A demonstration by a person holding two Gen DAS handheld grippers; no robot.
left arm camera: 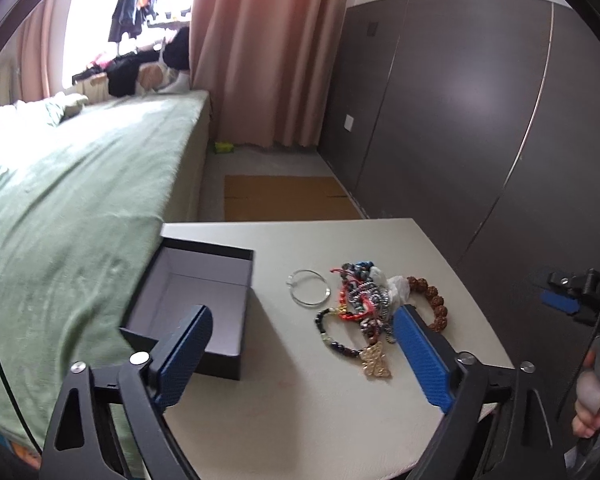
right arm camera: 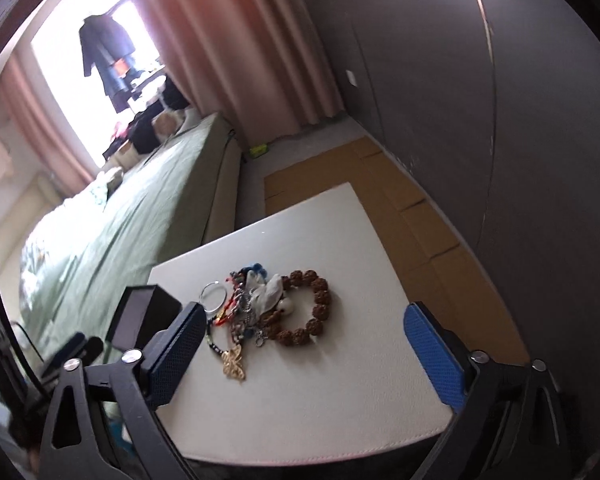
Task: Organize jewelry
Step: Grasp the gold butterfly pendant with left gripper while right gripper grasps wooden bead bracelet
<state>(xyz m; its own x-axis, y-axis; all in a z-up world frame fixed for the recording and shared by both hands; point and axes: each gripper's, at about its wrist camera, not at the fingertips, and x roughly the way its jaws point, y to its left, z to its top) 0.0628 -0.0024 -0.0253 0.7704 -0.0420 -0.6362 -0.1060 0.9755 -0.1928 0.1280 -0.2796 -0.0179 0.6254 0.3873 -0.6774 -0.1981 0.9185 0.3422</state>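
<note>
A tangled pile of jewelry (left arm camera: 366, 300) lies on a small white table (left arm camera: 308, 400): a silver bangle (left arm camera: 309, 287), a brown bead bracelet (left arm camera: 434, 302), a dark bead bracelet and a gold pendant (left arm camera: 376, 360). An open black box (left arm camera: 196, 300) with a pale lining stands at the table's left side. My left gripper (left arm camera: 300, 344) hangs open above the table's near part, box at its left finger, pile at its right finger. My right gripper (right arm camera: 304, 340) is open too, above the near edge, with the jewelry pile (right arm camera: 260, 308) and brown bracelet (right arm camera: 306, 308) just ahead and the box (right arm camera: 144, 316) to its left.
A bed with a green cover (left arm camera: 68, 200) runs along the table's left. A dark wardrobe wall (left arm camera: 460, 120) stands on the right, pink curtains (left arm camera: 268, 48) behind. Cardboard (left arm camera: 284, 198) lies on the floor beyond the table. A hand (left arm camera: 592, 396) holds the other gripper at the right edge.
</note>
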